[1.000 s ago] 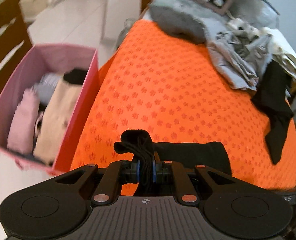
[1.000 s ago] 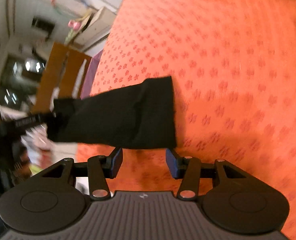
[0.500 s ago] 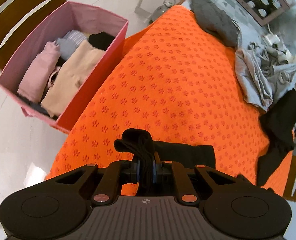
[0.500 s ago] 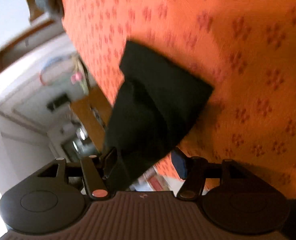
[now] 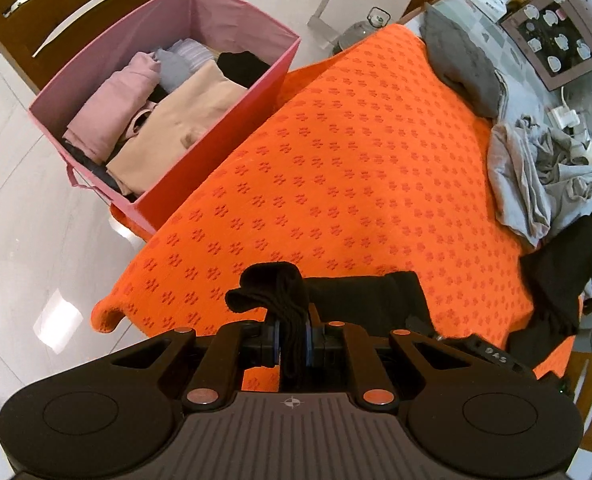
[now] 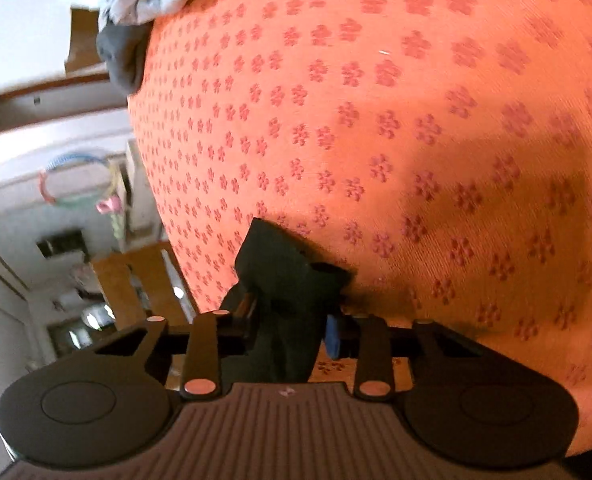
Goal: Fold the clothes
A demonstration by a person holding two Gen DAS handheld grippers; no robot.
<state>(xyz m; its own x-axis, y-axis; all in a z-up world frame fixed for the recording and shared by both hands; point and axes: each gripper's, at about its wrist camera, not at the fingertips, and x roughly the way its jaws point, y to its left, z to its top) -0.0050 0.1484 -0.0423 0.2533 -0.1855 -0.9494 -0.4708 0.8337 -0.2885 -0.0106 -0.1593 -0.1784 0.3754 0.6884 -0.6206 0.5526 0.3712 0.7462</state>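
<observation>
Pink bin [image 5: 252,76] seen at left of the surface, against its edge, open-topped. Folded clothes packed inside: pink piece [image 5: 112,116], beige piece [image 5: 180,128], grey piece [image 5: 172,66], black piece [image 5: 242,66].

Surface covered by an orange cloth [image 5: 356,168] with a flower print. Its near-left corner [image 5: 104,316] hangs over white floor [image 5: 24,216]. The middle of the cloth is bare. Along the far and right edge an unfolded heap is seen: dark grey item [image 5: 460,64], light grey item [image 5: 536,172], black item [image 5: 556,276] draped over the right edge.

Black garment [image 5: 360,296] held off the near edge, folded narrow, long axis running left to right between the two claws. Left claw [image 5: 292,344] closed tight on one bunched end, which sticks up past the fingers. Right claw [image 6: 292,332] half closed around the other end [image 6: 284,280]; cloth is seen between the fingers, but firm contact cannot be told through the blur.
</observation>
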